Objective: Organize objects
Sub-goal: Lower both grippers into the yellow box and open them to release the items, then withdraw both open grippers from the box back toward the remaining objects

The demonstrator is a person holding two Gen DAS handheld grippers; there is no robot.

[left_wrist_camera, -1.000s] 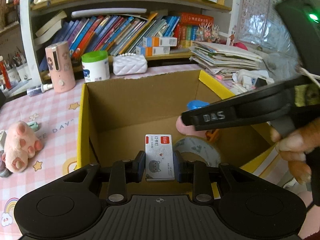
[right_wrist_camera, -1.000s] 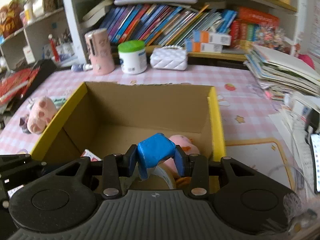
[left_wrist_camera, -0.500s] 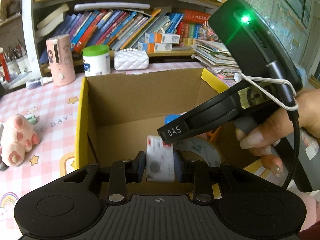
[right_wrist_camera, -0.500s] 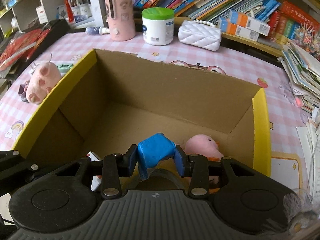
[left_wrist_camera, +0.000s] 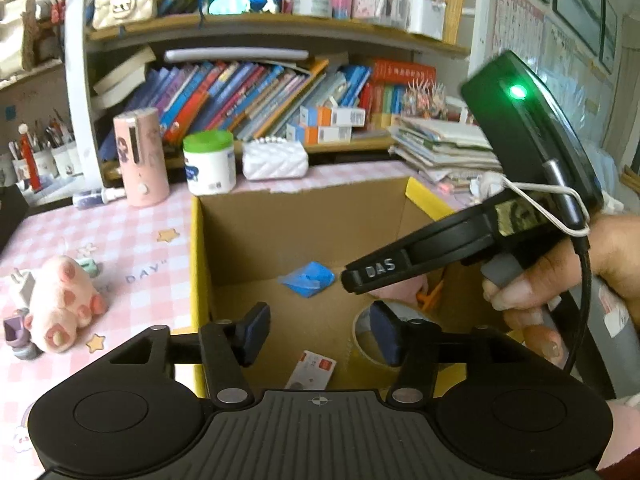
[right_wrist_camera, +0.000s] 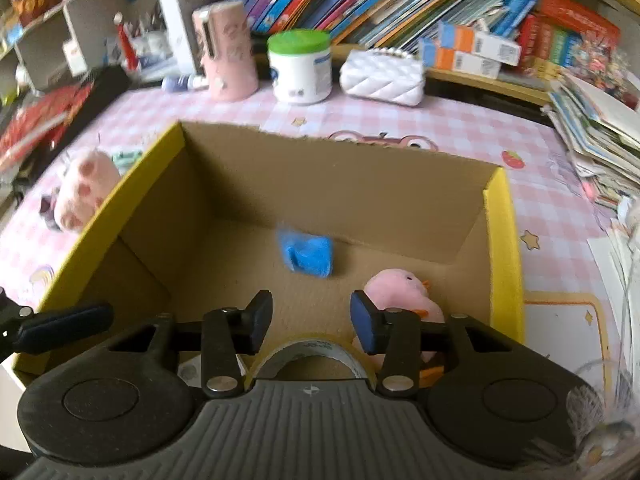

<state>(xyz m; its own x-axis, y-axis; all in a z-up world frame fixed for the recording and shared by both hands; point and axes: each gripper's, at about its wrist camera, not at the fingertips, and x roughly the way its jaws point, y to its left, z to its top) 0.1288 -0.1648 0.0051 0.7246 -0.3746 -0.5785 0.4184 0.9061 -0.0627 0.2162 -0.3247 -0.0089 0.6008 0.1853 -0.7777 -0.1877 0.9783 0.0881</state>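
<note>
A yellow-rimmed cardboard box [left_wrist_camera: 196, 264] [right_wrist_camera: 502, 240] sits on the pink checked table. Both grippers hang over it with their jaws opening and nothing between them. Below my left gripper [left_wrist_camera: 318, 334] a small white card box [left_wrist_camera: 312, 370] lies on the box floor. Ahead of my right gripper [right_wrist_camera: 311, 322] a blue object [right_wrist_camera: 308, 254] [left_wrist_camera: 308, 280] sits, blurred, near the back wall. A pink plush duck [right_wrist_camera: 400, 292] and a roll of tape [right_wrist_camera: 312, 352] [left_wrist_camera: 368, 332] are also inside. The right gripper's body, held by a hand [left_wrist_camera: 560, 276], crosses the left wrist view.
A pink plush paw [left_wrist_camera: 64, 304] [right_wrist_camera: 80, 192] lies left of the box beside a white plug [left_wrist_camera: 22, 286]. Behind the box stand a pink bottle [left_wrist_camera: 140, 156], a green-lidded jar [left_wrist_camera: 209, 162] and a white quilted purse [left_wrist_camera: 275, 159]. Bookshelves line the back; a paper stack [left_wrist_camera: 440, 148] sits back right.
Both grippers have opened. The white card box dropped from the left jaws and the blue object from the right jaws onto the box floor.
</note>
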